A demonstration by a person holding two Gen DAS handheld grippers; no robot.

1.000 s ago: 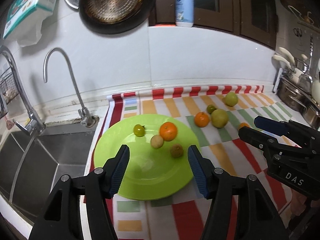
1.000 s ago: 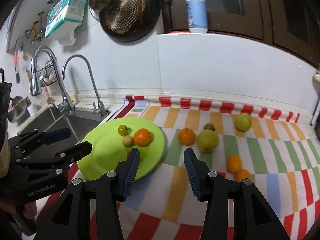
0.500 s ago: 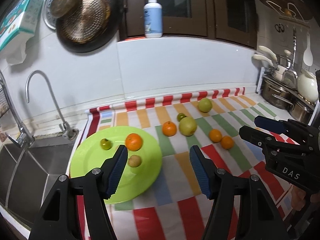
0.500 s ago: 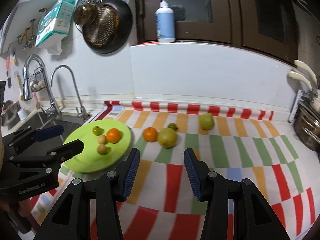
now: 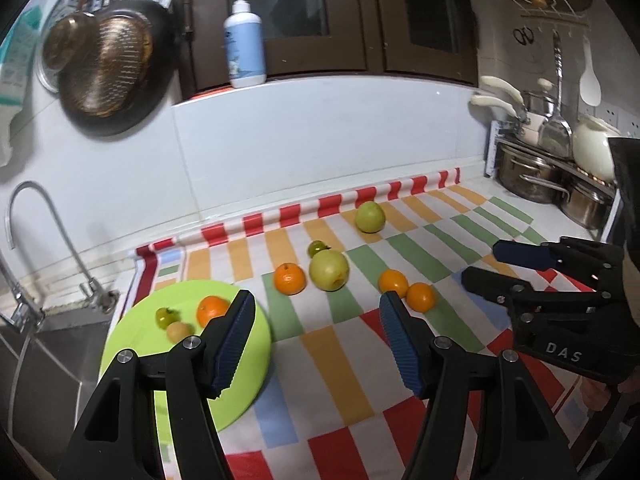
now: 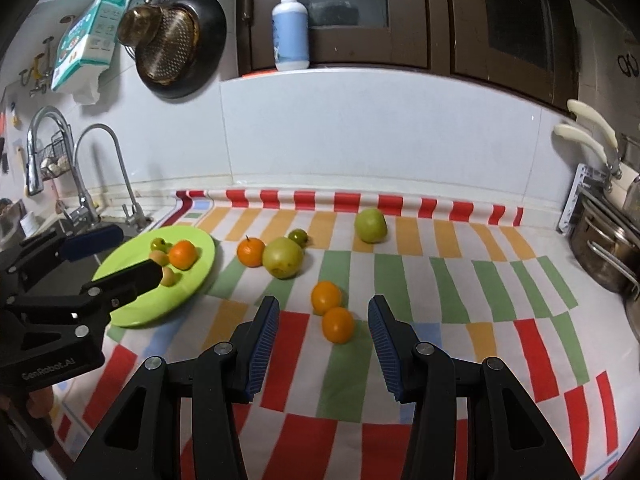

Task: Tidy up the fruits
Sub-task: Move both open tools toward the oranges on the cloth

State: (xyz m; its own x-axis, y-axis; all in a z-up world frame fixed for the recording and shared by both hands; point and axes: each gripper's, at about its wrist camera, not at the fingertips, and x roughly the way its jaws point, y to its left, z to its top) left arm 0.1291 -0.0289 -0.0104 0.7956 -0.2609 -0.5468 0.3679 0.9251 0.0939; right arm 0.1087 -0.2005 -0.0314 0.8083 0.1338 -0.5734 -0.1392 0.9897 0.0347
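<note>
Left gripper (image 5: 316, 336): I see its jaws spread, empty, at the green plate's (image 6: 200, 268) right edge.
Right gripper (image 6: 323, 334): jaws spread, empty, framing two small oranges (image 6: 338, 325) right of the plate.
Plate: I count four small fruits (image 6: 183, 254) on it.

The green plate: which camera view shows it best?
The right wrist view: the green plate lies mostly open there, only its near-left edge behind the left tongs. In the left wrist view, those tongs' arm covers its right part.
</note>
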